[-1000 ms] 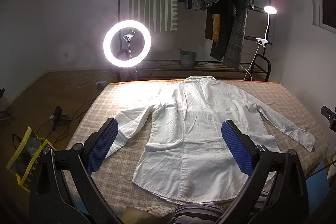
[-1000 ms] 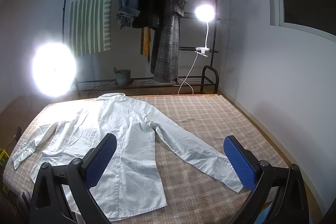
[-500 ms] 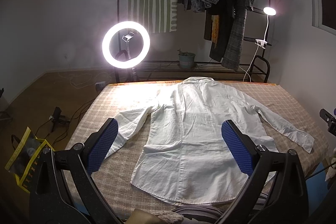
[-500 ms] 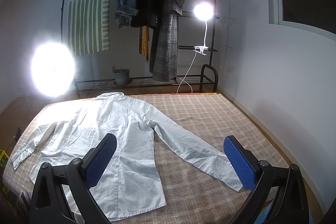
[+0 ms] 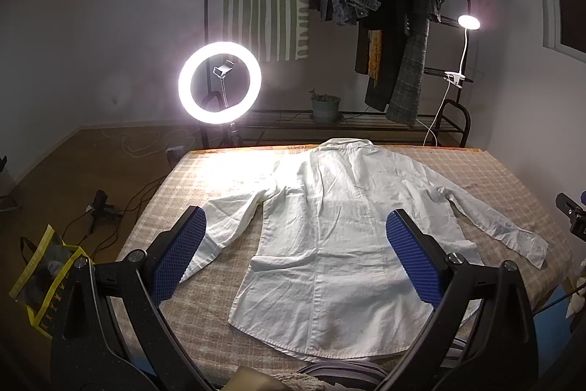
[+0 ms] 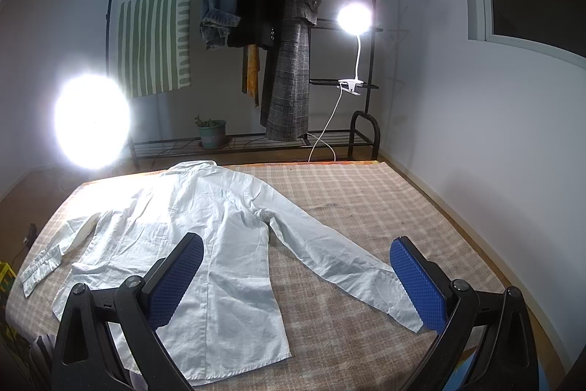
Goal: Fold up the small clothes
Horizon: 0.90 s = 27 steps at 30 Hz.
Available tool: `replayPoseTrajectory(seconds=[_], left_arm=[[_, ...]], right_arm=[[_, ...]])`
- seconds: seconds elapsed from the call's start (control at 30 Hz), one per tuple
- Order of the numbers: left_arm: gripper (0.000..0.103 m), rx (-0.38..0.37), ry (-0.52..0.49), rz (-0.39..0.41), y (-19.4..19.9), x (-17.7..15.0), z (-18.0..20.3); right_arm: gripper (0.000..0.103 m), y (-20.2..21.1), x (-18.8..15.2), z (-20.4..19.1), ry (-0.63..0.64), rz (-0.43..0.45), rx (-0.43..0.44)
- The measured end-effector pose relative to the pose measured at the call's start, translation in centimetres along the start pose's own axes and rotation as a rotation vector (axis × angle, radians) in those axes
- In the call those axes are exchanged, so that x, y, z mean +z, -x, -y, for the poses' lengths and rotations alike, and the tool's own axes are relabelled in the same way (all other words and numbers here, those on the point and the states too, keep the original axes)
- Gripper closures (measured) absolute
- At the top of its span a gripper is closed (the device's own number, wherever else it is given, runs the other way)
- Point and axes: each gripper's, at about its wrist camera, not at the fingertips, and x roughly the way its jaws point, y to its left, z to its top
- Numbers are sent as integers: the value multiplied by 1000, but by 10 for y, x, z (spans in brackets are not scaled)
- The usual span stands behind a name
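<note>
A white shirt lies flat on the plaid-covered bed, collar at the far edge, both sleeves spread out to left and right. The left tool hovers above the shirt's near hem, jaws wide apart and empty. The right tool hangs over the right sleeve, likewise spread and holding nothing.

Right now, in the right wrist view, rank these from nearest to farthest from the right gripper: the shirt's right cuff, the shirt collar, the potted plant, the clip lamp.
1. Right cuff: just below the right gripper, by its right-hand pad.
2. Shirt collar: at the bed's far edge, left.
3. Potted plant: on the rack's bottom shelf, behind the collar.
4. Clip lamp: higher on the rack, right; depth close to the plant's.
</note>
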Motion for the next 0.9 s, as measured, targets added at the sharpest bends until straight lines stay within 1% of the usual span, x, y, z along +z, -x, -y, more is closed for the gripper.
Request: replayPoseTrajectory(seconds=[0.73, 0.9], left_arm=[[2, 1, -1, 6, 1, -2, 0], [2, 6, 0, 6, -4, -5, -3]], right_arm=[[0, -1, -1, 1, -5, 1, 1], [0, -1, -1, -2, -5, 3, 1]])
